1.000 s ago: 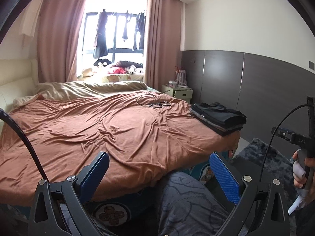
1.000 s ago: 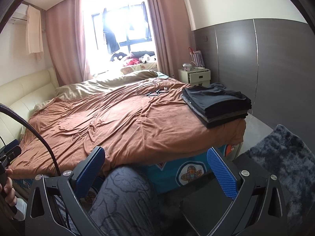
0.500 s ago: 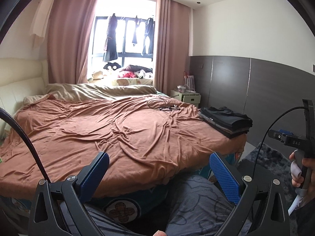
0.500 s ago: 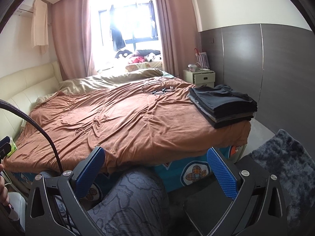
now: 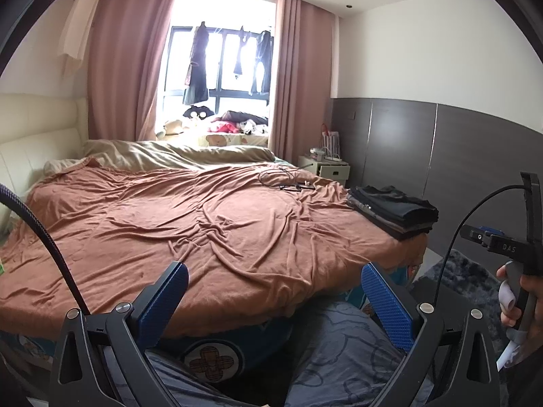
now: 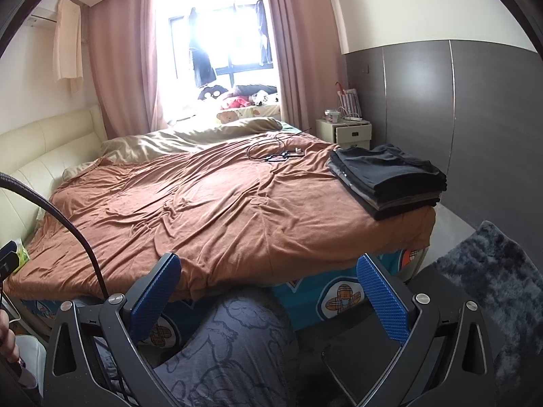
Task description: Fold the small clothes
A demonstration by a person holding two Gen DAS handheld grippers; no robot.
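Note:
A stack of folded dark clothes (image 5: 393, 212) (image 6: 388, 178) lies on the bed's near right corner, on the brown blanket (image 5: 203, 224) (image 6: 217, 203). My left gripper (image 5: 275, 300) is open with nothing between its blue pads, held low in front of the bed's foot. My right gripper (image 6: 268, 291) is also open and empty, at the same low spot, well short of the stack. A hand holding the right gripper's handle (image 5: 516, 291) shows at the right edge of the left wrist view.
A cable and small devices (image 6: 275, 154) lie on the blanket's far side. A nightstand (image 6: 351, 132) stands by the far right wall. A dark shaggy rug (image 6: 495, 271) covers the floor at right. The person's patterned trouser leg (image 6: 237, 349) is below both grippers.
Both grippers have risen and tilted up, so more of the ceiling and window shows. They stay open and empty; the stack has not moved.

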